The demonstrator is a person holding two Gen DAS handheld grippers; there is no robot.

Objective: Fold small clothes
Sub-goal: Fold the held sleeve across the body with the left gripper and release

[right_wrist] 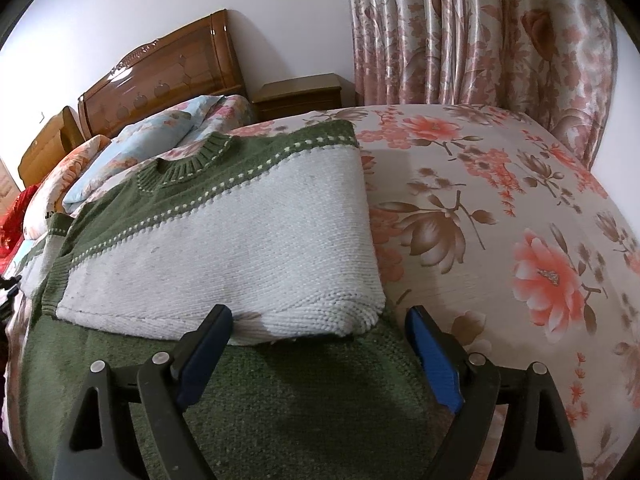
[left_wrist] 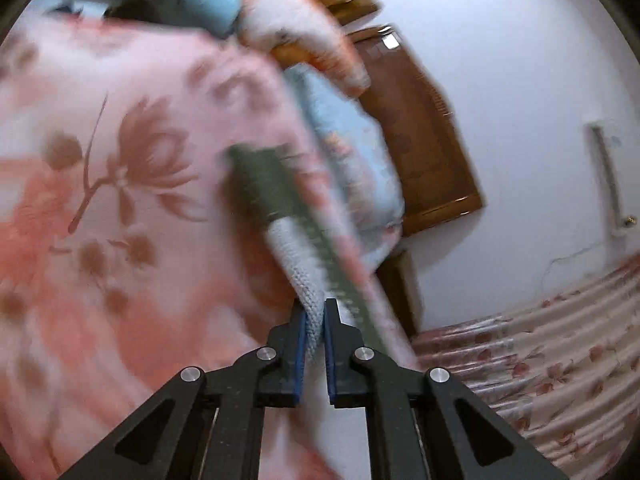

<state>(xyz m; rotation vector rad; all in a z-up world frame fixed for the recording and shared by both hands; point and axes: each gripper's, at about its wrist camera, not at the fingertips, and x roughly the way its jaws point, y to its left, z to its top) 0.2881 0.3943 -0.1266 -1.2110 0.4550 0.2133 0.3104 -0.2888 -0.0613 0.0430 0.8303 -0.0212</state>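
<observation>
Left wrist view tilted, blurred, close along the bed (left_wrist: 100, 200), right wrist view level, low over the sweater (right_wrist: 224, 240), both sharing headboard (right_wrist: 160, 76), curtain (right_wrist: 460, 32)

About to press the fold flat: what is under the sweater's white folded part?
Under the white folded part lies the sweater's green knit, spread on the floral bedsheet. Whether a sleeve is tucked between the layers is covered.

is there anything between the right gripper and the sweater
Nothing visible. The right gripper is open just above the green and white sweater, its fingers either side of the folded white edge, with only sweater fabric below. The left gripper is already shut on another part of the sweater.
</observation>
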